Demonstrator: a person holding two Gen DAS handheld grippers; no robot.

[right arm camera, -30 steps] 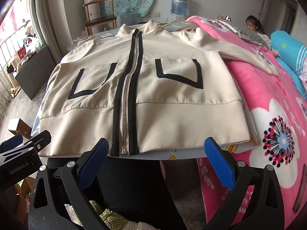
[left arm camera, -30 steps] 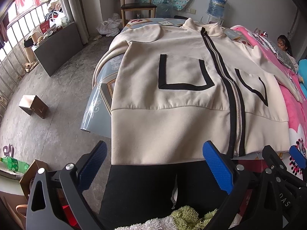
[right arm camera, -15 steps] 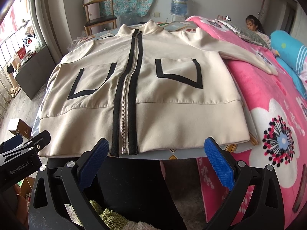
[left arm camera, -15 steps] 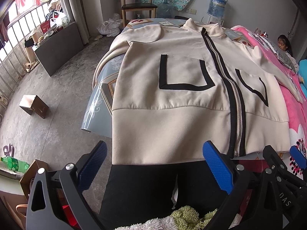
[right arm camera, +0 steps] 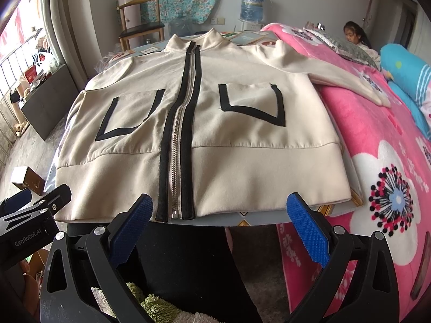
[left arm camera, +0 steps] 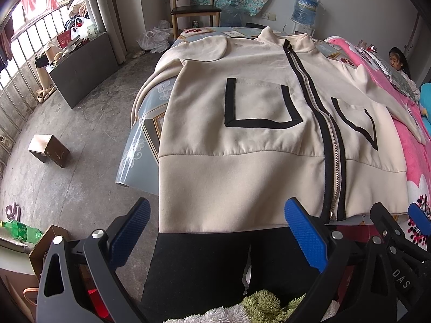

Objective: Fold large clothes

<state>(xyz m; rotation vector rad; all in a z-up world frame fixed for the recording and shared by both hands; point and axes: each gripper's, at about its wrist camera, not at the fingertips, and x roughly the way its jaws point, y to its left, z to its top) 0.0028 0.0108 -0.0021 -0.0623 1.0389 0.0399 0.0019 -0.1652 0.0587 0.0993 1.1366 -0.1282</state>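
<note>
The cream jacket (right arm camera: 204, 123) lies front-up and zipped on the table (left arm camera: 140, 145), collar at the far edge, hem at the near edge. Left tool (left arm camera: 218, 231) and right tool (right arm camera: 219, 220) are both released, jaws spread wide, apart from the jacket just short of its hem. The pink bed (right arm camera: 390, 161) adjoins the jacket's sleeve side.

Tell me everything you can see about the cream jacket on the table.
The cream jacket looks like soft fleece. It lies flat, face up, unfolded on the table, collar at the far end, hem at the near edge. A black-edged zipper is closed down the front, and two chest pockets carry black trim. One sleeve reaches onto the pink blanket; the other hangs off the opposite side. No gripper touches it.
</note>
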